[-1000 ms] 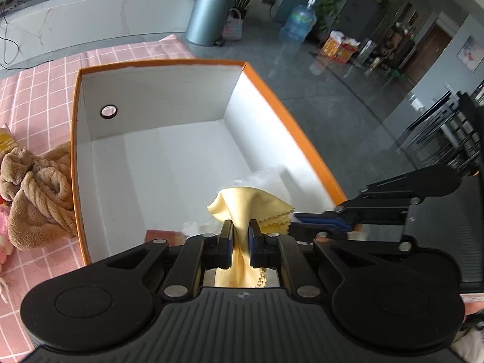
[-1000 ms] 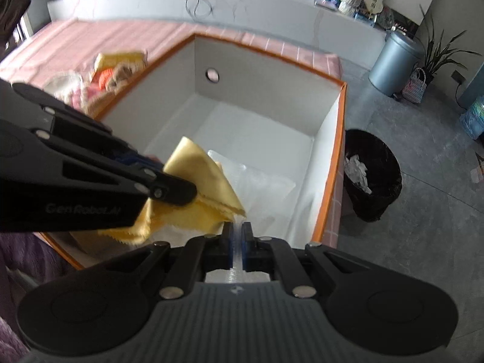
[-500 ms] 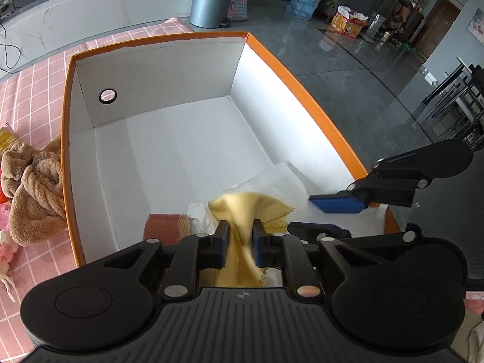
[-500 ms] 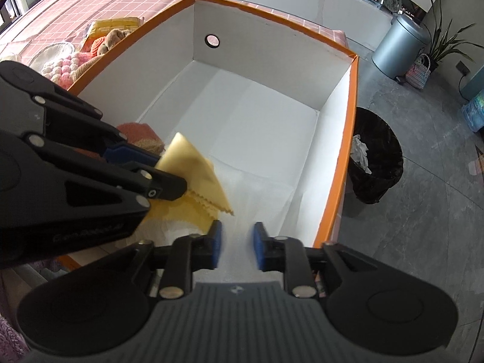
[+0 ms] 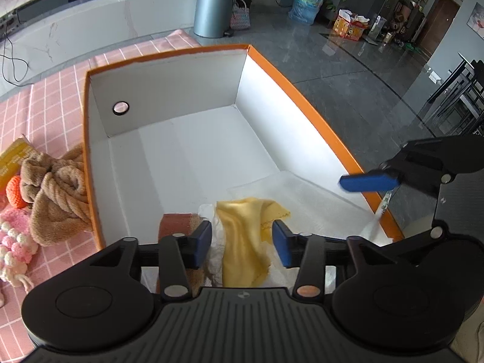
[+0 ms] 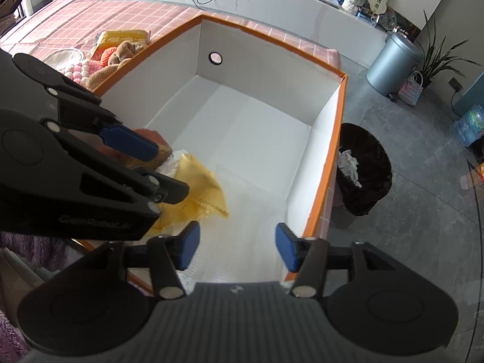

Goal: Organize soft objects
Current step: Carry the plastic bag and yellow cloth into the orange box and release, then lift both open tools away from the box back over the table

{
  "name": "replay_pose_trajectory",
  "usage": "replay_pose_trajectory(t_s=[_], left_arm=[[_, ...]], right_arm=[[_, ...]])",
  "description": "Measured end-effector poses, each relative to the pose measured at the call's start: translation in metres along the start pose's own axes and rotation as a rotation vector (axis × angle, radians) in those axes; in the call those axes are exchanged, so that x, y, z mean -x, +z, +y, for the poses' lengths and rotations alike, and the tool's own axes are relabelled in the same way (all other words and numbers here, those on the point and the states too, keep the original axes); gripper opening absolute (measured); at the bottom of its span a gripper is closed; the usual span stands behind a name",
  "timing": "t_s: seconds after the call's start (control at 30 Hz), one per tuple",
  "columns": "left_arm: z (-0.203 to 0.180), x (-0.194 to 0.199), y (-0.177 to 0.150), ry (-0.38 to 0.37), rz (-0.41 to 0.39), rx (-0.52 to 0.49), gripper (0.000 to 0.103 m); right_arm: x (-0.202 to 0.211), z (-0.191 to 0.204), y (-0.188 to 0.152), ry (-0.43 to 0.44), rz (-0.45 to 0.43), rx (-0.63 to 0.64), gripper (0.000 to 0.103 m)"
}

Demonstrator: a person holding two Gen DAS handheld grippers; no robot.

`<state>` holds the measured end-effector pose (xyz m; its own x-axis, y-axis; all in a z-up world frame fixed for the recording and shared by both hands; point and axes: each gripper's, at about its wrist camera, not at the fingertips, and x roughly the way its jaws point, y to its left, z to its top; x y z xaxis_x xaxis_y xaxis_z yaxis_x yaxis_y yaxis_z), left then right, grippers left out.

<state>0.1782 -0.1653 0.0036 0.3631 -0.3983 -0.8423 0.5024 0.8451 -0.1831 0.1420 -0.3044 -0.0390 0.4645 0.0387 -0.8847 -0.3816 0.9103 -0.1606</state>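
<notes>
Tabletop: we are working over a pink checked cloth; the box is standing on it, near the edge that faces the grey floor.
Box: we are looking down into a large white box with an orange rim. Its far half is bare, so there is open room there; its near corner is already holding soft things.
White sheet: it is lying flat on the box floor, against the right wall.
Waiting pile: a brown plush towel, a pink knitted piece and an orange one are lying on the tabletop, touching the left wall of the box from outside. We judge these are next.
Yellow cloth: it is resting in the near corner of the box, partly on the white sheet, its long axis running away from us, a reddish-brown piece just beside it on the left.
Left gripper: the jaws have just been opening; they are standing apart on either side of the yellow cloth and are not pressing it, so it is released.
Right gripper: the jaws have just been opening too; nothing is between them, only the white sheet below.
Coming move: we judge that the left hand is nearer to the pile; it must rise over the orange rim first, because the left wall is standing between.
</notes>
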Motion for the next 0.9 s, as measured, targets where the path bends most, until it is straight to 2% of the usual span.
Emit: replay_pose_trajectory(t_s=[0.07,0.23,0.33,0.43,0.6,0.8,0.9], left_arm=[[0.000,0.008,-0.002,0.004,-0.016,0.001,0.058],[0.004,0.029,-0.009,-0.006,-0.088,0.015,0.076],[0.005,0.043,-0.014,-0.007,-0.139,0.026,0.081],[0.008,0.057,-0.021,-0.013,-0.193,0.041,0.083],[0.015,0.082,-0.040,0.006,-0.314,0.048,0.083],[0.026,0.110,-0.067,0.069,-0.460,0.045,0.083],[0.036,0.121,-0.080,0.102,-0.495,0.062,0.083]], right_arm=[[0.005,0.001,-0.001,-0.011,-0.012,0.003,0.067],[0.021,0.003,-0.003,-0.032,-0.047,-0.001,0.074],[0.029,0.007,-0.005,-0.048,-0.074,-0.010,0.078],[0.037,0.012,-0.007,-0.051,-0.100,-0.017,0.082],[0.049,0.027,-0.011,-0.047,-0.154,-0.021,0.082],[0.064,0.051,-0.010,-0.013,-0.273,-0.062,0.083],[0.068,0.067,-0.007,-0.004,-0.350,-0.093,0.084]])
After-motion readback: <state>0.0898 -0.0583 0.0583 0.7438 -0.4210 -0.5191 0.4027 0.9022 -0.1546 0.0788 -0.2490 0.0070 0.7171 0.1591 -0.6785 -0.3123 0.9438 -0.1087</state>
